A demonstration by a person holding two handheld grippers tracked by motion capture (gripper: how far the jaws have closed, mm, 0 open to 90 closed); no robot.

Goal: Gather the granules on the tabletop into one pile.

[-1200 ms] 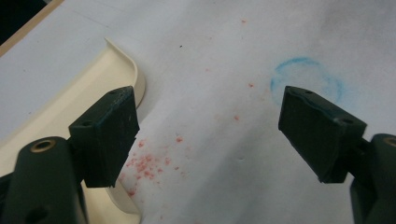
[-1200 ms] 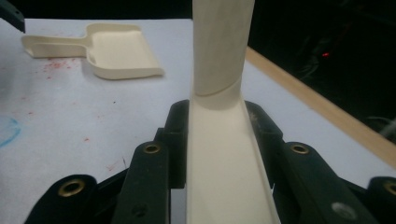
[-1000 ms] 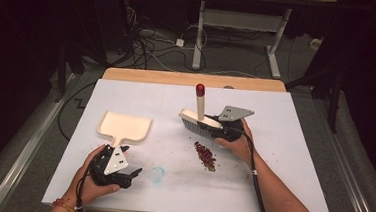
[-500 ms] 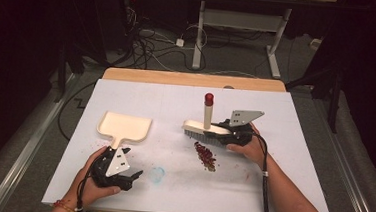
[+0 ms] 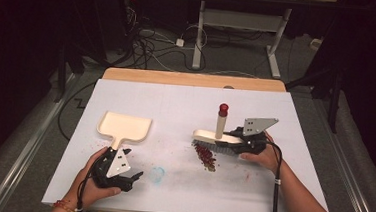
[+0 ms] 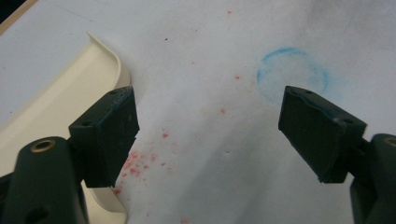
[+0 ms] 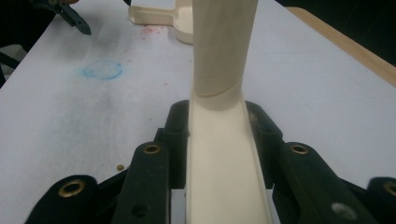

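Note:
A cream brush (image 5: 213, 136) with an upright handle and a red tip stands bristles-down on the white table sheet (image 5: 186, 106). My right gripper (image 5: 231, 139) is shut on the brush's back end. In the right gripper view both jaws of the right gripper (image 7: 217, 121) press the brush body (image 7: 219, 163) from each side. A small pile of dark red crumbs (image 5: 205, 157) lies just in front of the bristles. The cream dustpan (image 5: 124, 126) lies at the left. My left gripper (image 5: 133, 175) rests open near the front edge, and the open left gripper (image 6: 208, 121) has nothing between its jaws.
A faint blue ring (image 5: 157, 174) is drawn on the sheet between the two hands. Scattered red specks (image 6: 140, 161) lie beside the dustpan's edge (image 6: 56, 107). The table's wooden back edge (image 5: 193, 79) is beyond the sheet, with cables and desk legs on the floor behind.
My right gripper has carried the brush to the right and a little nearer to me, up to the far side of the crumb pile. The left hand has stayed put.

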